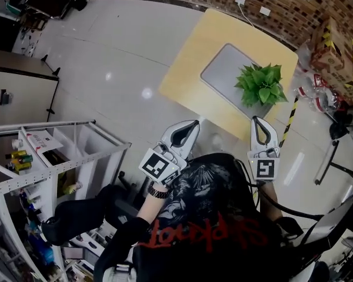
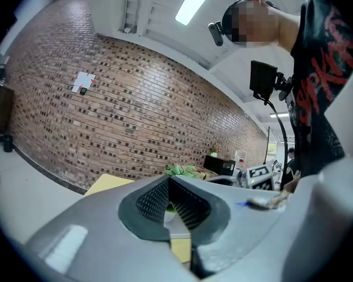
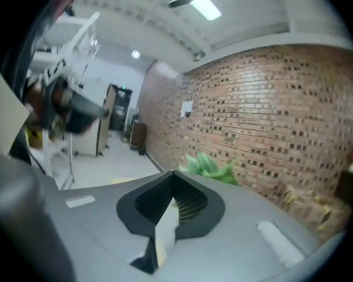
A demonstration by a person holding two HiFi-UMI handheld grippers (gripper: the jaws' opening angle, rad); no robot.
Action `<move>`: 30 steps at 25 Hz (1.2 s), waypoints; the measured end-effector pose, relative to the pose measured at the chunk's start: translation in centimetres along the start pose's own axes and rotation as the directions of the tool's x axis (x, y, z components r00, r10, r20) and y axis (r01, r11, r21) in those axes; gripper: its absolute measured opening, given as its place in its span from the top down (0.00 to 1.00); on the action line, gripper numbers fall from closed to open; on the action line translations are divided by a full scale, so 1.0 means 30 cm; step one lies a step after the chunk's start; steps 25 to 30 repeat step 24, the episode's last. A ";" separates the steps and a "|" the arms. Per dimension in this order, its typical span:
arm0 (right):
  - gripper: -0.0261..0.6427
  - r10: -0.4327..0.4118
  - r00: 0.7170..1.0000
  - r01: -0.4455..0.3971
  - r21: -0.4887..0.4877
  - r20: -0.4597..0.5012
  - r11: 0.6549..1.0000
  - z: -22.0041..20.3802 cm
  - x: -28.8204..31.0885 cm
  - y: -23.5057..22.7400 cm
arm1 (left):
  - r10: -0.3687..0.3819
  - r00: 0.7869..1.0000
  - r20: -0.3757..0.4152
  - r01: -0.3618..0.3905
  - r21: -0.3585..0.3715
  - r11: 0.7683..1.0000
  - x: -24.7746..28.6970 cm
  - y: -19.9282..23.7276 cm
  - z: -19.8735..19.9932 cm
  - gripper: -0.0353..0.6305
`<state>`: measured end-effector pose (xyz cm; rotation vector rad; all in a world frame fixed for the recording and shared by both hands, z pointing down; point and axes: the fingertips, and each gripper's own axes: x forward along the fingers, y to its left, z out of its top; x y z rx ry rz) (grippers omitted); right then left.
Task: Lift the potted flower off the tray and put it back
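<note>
A potted plant (image 1: pixel 262 84) with bright green leaves stands on the right end of a grey tray (image 1: pixel 222 69), which lies on a yellow table (image 1: pixel 185 78). Both grippers hover over the floor on the near side of the table, well short of the plant, and point toward it. My left gripper (image 1: pixel 194 123) has its jaws together with nothing between them; in its own view the left gripper (image 2: pixel 168 178) points at the plant's leaves (image 2: pixel 179 170). My right gripper (image 1: pixel 256 119) is also shut and empty. Beyond the tips of the right gripper (image 3: pixel 174 174) the leaves (image 3: pixel 209 165) show against a brick wall.
A white metal shelf rack (image 1: pixel 59 151) with bottles stands at the left. A yellow-and-black striped pole (image 1: pixel 289 119) leans by the table's right corner, and a cardboard box (image 1: pixel 335 46) sits beyond it. A brick wall (image 1: pixel 282 4) runs behind the table. Pale floor tiles surround it.
</note>
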<state>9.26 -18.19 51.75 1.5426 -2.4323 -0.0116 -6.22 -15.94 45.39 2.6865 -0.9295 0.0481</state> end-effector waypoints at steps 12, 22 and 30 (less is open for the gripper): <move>0.96 0.255 0.947 -0.284 0.142 0.196 0.948 0.345 0.028 0.252 | -0.028 0.999 0.015 0.029 -0.023 0.999 -0.005 -0.075 -0.013 0.94; 0.96 0.381 0.916 -0.401 0.240 0.124 0.884 0.168 0.200 0.299 | 0.261 0.949 0.177 -0.207 -0.276 0.939 -0.260 0.161 0.021 0.94; 0.96 0.410 0.906 -0.423 0.276 0.106 0.863 0.125 0.259 0.343 | 0.322 0.919 0.227 -0.234 -0.344 0.910 -0.331 0.236 0.031 0.94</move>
